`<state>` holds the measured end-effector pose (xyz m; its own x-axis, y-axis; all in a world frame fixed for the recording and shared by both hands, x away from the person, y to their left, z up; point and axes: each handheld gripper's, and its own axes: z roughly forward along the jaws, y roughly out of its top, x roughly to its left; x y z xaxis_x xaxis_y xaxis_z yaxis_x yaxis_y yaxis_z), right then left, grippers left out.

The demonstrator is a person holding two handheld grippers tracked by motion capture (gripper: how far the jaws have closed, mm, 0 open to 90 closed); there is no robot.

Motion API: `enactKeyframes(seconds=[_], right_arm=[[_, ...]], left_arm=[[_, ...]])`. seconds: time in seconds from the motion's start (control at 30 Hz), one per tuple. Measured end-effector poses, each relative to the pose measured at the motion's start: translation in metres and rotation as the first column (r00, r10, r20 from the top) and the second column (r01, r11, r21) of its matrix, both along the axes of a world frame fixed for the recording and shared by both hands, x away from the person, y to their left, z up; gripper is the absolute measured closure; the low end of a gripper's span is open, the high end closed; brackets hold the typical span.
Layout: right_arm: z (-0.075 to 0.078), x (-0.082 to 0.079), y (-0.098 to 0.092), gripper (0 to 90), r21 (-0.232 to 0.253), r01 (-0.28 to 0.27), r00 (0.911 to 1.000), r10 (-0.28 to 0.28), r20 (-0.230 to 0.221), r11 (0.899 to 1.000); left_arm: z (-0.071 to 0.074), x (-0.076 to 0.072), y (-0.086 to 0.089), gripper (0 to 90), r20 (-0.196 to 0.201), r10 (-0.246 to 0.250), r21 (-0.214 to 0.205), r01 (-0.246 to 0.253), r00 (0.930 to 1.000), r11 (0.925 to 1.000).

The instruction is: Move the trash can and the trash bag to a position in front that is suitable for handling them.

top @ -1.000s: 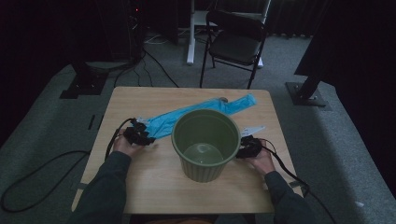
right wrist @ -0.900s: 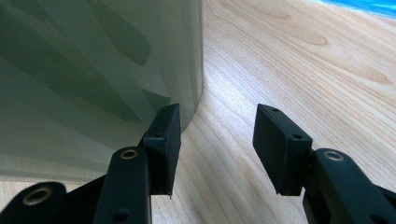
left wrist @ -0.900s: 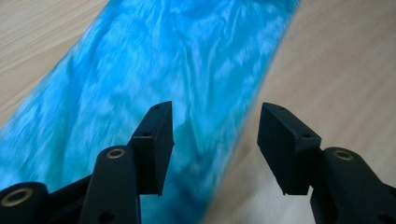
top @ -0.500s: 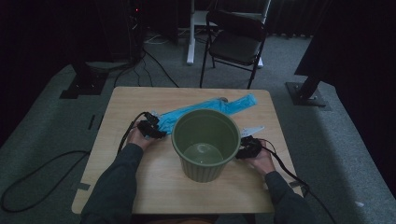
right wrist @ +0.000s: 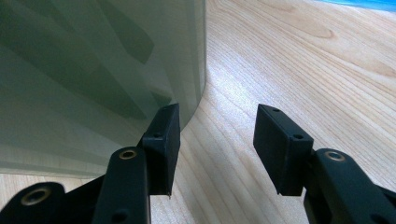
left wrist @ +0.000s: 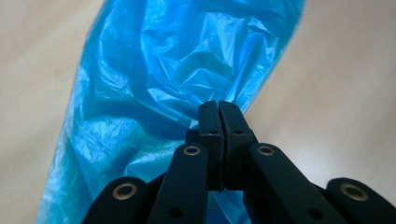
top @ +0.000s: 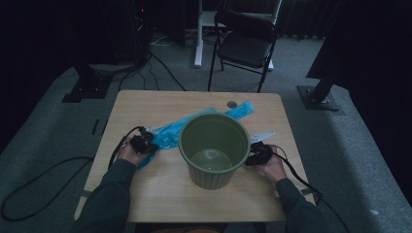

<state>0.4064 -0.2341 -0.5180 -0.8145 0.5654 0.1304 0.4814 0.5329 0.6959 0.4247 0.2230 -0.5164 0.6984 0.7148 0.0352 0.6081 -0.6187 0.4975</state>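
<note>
Standing at the centre of the light wooden table (top: 145, 104), the round olive-green plastic bucket (top: 214, 149) is upright and its mouth faces up; its pale inner floor is bare. No brand, label or writing can be read on the bucket or on anything else in the frames.

A long crumpled blue plastic bag (top: 177, 128) lies flat on the tabletop, running diagonally from near the left hand to behind the bucket's far rim.

The left gripper (top: 144, 144) sits at the near end of the bag. In the left gripper view its jaws are pressed together with no gap, with blue film gathered at their tips (left wrist: 218, 112); whether film is pinched between them cannot be told.

The right gripper (right wrist: 217, 130) rests low beside the bucket's right wall. Its jaws stand wide apart and hold nothing. The left jaw is just beside the ribbed wall (right wrist: 93, 70); contact cannot be told. The right jaw stands over bare wood.
</note>
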Motion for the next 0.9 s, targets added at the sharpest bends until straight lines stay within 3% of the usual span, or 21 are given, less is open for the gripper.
enactKeyframes(seconds=[0.13,0.37,0.43,0.47,0.5,0.53,0.63,0.67,0.7,0.73,0.87,0.9], right_arm=[[0.001,0.0,-0.001,50.6,0.003,0.001,1.0,-0.001,0.002,1.0],[0.002,-0.002,-0.001,50.5,0.002,-0.005,1.0,0.005,0.0,1.0],[0.003,-0.002,-0.001,50.4,0.001,-0.006,1.0,0.006,0.0,1.0],[0.003,-0.002,-0.001,50.4,0.001,-0.006,1.0,0.006,0.0,1.0],[0.004,-0.004,-0.003,50.0,-0.005,-0.009,0.9999,0.009,0.006,1.0],[0.005,-0.005,-0.004,49.9,-0.004,-0.006,1.0,0.006,0.007,1.0],[0.006,-0.005,-0.007,49.9,-0.008,0.0,0.9999,0.001,0.012,1.0],[0.006,-0.005,-0.007,49.9,-0.008,0.0,0.9999,0.001,0.012,1.0],[0.003,-0.003,-0.01,49.6,-0.018,0.016,0.9998,-0.015,0.015,1.0],[0.002,-0.003,-0.01,49.5,-0.026,0.022,0.9996,-0.021,0.017,0.999],[0.0,-0.001,-0.01,48.9,-0.055,0.036,0.9988,-0.034,0.035,0.998],[-0.004,0.0,-0.01,48.3,-0.089,0.05,0.9974,-0.045,0.057,0.995]], left_arm=[[-0.001,-0.029,0.019,88.2,-0.002,-0.022,-0.025,0.022,0.9997,0.9994],[0.0,-0.071,0.037,87.1,-0.01,-0.017,-0.008,0.017,0.9998,0.9998],[0.001,-0.075,0.038,84.2,0.0,-0.01,-0.019,0.01,0.9999,0.9998],[0.001,-0.075,0.038,75.0,0.0,-0.01,-0.019,0.01,0.9999,0.9998],[0.004,-0.075,0.039,64.0,0.018,0.008,-0.038,-0.007,0.9998,0.9992],[0.01,-0.074,0.041,60.6,0.036,0.028,-0.09,-0.024,0.999,0.9956],[0.017,-0.073,0.042,57.5,0.059,0.035,-0.147,-0.026,0.9976,0.9888],[0.017,-0.073,0.042,55.8,0.059,0.035,-0.147,-0.026,0.9976,0.9888],[0.023,-0.068,0.038,54.8,0.077,0.042,-0.193,-0.027,0.9962,0.9808],[0.025,-0.066,0.036,54.2,0.078,0.043,-0.206,-0.026,0.996,0.9782],[0.029,-0.06,0.03,52.6,0.088,0.042,-0.215,-0.022,0.9952,0.9764],[0.031,-0.055,0.023,51.9,0.093,0.029,-0.232,-0.007,0.9952,0.9726]])
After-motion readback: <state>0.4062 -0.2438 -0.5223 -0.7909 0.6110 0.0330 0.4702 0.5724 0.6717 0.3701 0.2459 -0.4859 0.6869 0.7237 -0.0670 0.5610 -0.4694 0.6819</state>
